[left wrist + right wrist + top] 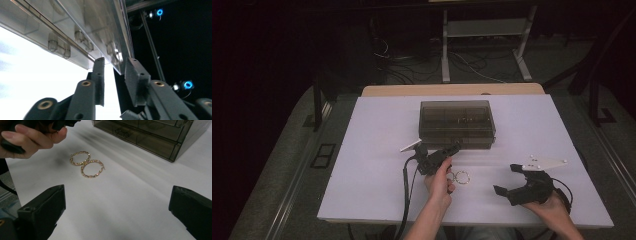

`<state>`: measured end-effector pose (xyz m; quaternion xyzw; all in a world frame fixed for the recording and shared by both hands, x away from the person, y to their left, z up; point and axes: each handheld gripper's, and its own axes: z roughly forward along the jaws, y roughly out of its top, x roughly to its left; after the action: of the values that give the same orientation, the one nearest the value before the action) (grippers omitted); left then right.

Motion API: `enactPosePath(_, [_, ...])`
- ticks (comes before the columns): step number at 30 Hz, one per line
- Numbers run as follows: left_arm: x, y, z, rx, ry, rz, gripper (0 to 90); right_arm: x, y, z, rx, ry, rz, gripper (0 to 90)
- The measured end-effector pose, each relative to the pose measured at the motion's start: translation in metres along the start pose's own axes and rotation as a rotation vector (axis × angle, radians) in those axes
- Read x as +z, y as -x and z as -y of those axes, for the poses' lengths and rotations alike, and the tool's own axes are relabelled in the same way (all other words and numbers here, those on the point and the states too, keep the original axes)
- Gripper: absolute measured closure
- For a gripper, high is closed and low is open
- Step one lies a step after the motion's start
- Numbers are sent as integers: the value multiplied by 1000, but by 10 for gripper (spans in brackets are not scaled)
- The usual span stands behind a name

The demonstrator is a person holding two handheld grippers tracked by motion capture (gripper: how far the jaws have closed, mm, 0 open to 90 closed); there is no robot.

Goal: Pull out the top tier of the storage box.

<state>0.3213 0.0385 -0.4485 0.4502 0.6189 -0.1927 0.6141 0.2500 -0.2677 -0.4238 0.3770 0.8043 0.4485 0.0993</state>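
A smoky see-through box (pixel 457 122) with its lid down stands mid-table. My left gripper (pixel 454 148) reaches its front edge; in the left gripper view the jaws (pixel 115 66) stand a narrow gap apart and the box's lower corner (pixel 117 62) comes down between the tips. Whether they touch it I cannot tell. Two gold hoop earrings (pixel 460 176) lie overlapping on the white top, just right of the left hand. My right gripper (pixel 506 179) rests wide open to their right. The right gripper view looks past its jaws (pixel 117 207) at the earrings (pixel 84 164), with nothing between them.
The white table top (pixel 362 165) has bare room to the left and right of the box. A wooden edge (pixel 452 90) shows behind it. A metal stand (pixel 482 45) and loose cables (pixel 412 70) are on the floor beyond. The left gripper's cable (pixel 406 195) trails off the front edge.
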Motion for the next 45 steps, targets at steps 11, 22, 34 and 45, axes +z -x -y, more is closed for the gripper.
enactPosePath(11, [-9,15,3,154,-37,8,465,-2,1,0,4,7,5,3])
enactPosePath(22, [-13,43,-7,382,-127,-20,211,-4,3,1,11,12,13,3])
enactPosePath(34, [-5,80,-24,657,-275,-87,35,-4,2,1,14,9,11,3])
enactPosePath(45, [9,110,-42,898,-437,-124,37,-5,3,1,14,16,12,3])
